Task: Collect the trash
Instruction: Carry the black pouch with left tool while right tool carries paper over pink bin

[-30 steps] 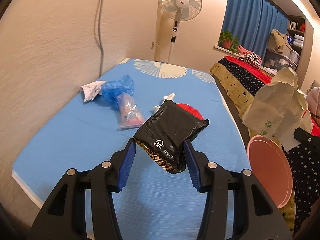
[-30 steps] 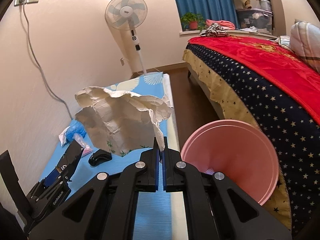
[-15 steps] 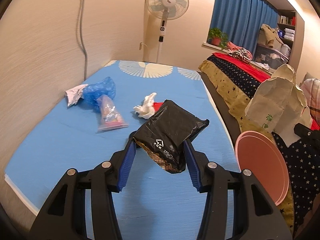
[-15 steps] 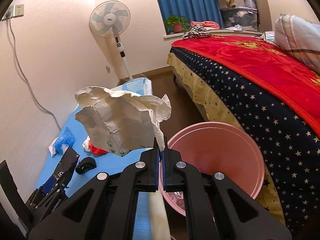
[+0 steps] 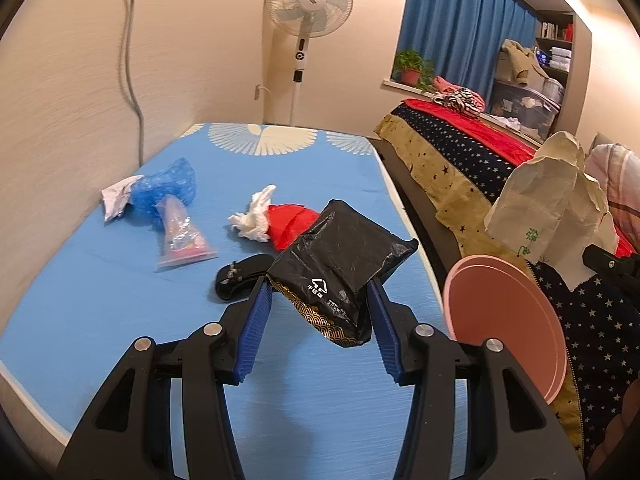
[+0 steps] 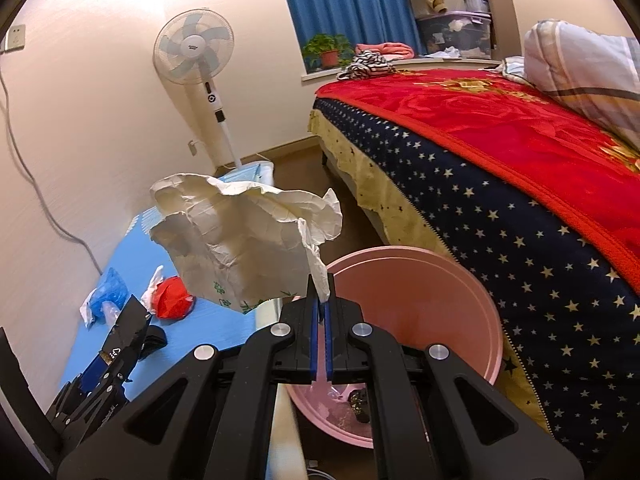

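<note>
My left gripper (image 5: pixel 318 300) is shut on a black plastic packet (image 5: pixel 340 268) and holds it above the blue mat (image 5: pixel 120 312). My right gripper (image 6: pixel 321 300) is shut on a crumpled white paper bag (image 6: pixel 244 240), held above the near rim of the pink bin (image 6: pixel 420 312). The bin (image 5: pixel 508 320) and paper bag (image 5: pixel 548 208) also show at the right of the left wrist view. On the mat lie a blue plastic bag (image 5: pixel 168 192), a clear pouch (image 5: pixel 182 240), a white tissue (image 5: pixel 256 220), a red wrapper (image 5: pixel 292 224) and a black item (image 5: pixel 236 280).
A bed with a starred navy and red cover (image 6: pixel 520 168) stands right of the bin. A standing fan (image 5: pixel 308 8) is at the mat's far end by the wall. A cable (image 5: pixel 132 60) hangs down the wall. Some scraps lie in the bin's bottom (image 6: pixel 352 400).
Both grippers have drawn back and to the right with their loads. The right gripper and paper bag have come closer over the bin. The black item on the mat has come into view.
</note>
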Demonstrator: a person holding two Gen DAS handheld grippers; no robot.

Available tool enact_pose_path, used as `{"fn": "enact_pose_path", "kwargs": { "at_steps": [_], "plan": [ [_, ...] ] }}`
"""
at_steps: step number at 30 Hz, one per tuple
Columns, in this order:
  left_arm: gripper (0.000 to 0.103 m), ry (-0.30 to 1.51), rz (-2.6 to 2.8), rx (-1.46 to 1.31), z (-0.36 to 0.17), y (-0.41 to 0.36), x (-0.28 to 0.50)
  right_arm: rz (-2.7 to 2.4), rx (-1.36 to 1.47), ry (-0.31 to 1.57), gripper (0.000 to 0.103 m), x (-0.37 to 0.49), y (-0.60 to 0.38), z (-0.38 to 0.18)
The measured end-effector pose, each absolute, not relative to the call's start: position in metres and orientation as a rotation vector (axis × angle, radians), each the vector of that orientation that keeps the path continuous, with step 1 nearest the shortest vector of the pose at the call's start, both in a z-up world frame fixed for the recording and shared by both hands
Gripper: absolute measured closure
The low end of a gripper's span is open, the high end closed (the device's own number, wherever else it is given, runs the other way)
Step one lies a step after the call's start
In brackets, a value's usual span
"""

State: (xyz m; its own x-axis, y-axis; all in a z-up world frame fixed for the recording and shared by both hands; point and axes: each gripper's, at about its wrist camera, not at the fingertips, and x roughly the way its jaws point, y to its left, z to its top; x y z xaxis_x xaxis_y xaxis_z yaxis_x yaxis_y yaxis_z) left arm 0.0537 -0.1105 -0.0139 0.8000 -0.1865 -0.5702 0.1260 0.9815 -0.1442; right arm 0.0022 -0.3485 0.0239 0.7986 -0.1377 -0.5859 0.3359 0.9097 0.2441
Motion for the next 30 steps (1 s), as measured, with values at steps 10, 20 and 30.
{"fn": "enact_pose_path", "kwargs": {
  "at_steps": [10,20,30],
  "plan": [
    [0.054,0.611,-0.231,-0.073,-0.013,-0.134,0.053,-0.319,0.367,0.585,0.1,-0.004,-0.367,0.024],
    [0.054,0.606,-0.296,-0.041,-0.014,-0.16,0.051,-0.375,0.383,0.579,0.1,-0.01,-0.385,0.02],
    [0.054,0.622,-0.363,-0.028,-0.021,-0.186,0.053,-0.429,0.394,0.568,0.1,-0.016,-0.4,0.017]
  ]
}}
